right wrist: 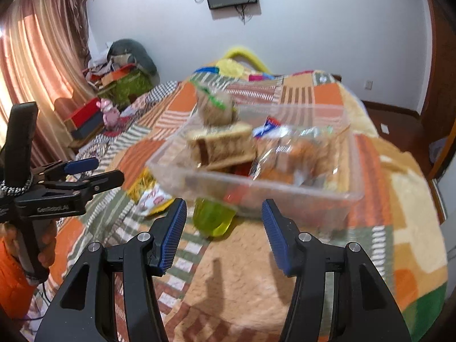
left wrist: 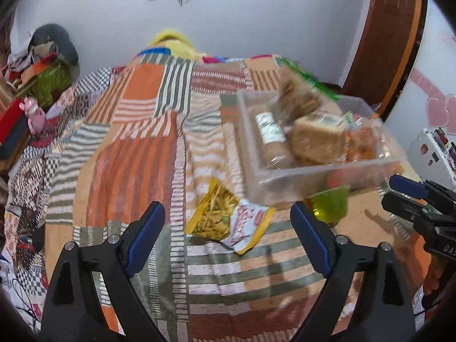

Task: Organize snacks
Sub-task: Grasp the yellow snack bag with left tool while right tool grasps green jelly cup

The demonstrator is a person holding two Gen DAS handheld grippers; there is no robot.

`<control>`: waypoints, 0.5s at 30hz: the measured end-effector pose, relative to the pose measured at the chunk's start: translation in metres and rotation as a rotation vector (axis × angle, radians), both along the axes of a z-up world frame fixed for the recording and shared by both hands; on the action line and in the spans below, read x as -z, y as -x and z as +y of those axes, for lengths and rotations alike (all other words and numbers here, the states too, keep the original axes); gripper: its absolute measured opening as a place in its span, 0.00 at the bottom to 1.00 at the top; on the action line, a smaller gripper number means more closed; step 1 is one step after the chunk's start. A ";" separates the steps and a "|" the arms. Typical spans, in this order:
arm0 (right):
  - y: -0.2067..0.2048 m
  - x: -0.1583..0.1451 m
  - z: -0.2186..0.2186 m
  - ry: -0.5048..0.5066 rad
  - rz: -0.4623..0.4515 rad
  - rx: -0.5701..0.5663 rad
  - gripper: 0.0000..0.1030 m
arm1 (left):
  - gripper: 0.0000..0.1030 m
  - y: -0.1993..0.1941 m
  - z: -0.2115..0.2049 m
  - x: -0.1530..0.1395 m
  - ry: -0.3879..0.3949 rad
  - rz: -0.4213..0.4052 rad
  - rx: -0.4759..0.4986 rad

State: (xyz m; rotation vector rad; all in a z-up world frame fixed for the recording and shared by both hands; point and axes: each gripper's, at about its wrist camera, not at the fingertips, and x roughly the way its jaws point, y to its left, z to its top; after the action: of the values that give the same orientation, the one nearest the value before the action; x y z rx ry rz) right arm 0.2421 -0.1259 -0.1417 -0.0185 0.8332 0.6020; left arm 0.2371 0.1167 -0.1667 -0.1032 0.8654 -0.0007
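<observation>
A clear plastic bin [left wrist: 327, 171] [right wrist: 353, 176] sits on the bed, holding several wrapped cakes and biscuit packs. A yellow snack packet [left wrist: 225, 219] [right wrist: 151, 193] lies on the quilt just ahead of my left gripper [left wrist: 228, 228], which is open and empty. A green jelly cup [left wrist: 330, 205] [right wrist: 213, 219] stands by the bin's near wall, just ahead of my right gripper [right wrist: 223, 228], also open and empty. The right gripper shows in the left wrist view [left wrist: 410, 196]; the left gripper shows in the right wrist view [right wrist: 91, 173].
A patchwork quilt [left wrist: 136, 156] covers the bed. A cluttered side area with boxes and a pink toy [right wrist: 109, 114] lies to the left. A curtain [right wrist: 42, 71] hangs at far left, a wooden door [left wrist: 393, 42] at right.
</observation>
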 end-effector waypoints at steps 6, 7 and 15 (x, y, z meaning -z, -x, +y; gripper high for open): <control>-0.012 0.024 0.023 0.043 0.059 -0.016 0.50 | 0.88 -0.018 0.011 0.032 0.037 0.042 0.027; -0.008 0.026 0.024 0.047 0.063 -0.016 0.50 | 0.88 -0.021 0.011 0.036 0.035 0.041 0.033; -0.019 0.044 0.037 0.067 0.126 -0.030 0.50 | 0.62 -0.031 0.008 0.057 0.053 0.043 0.076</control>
State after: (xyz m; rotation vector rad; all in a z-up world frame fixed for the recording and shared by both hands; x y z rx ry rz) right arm 0.2614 -0.0888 -0.1860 -0.0547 0.9767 0.6073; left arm 0.2681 0.1243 -0.2236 -0.1200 0.9116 -0.0932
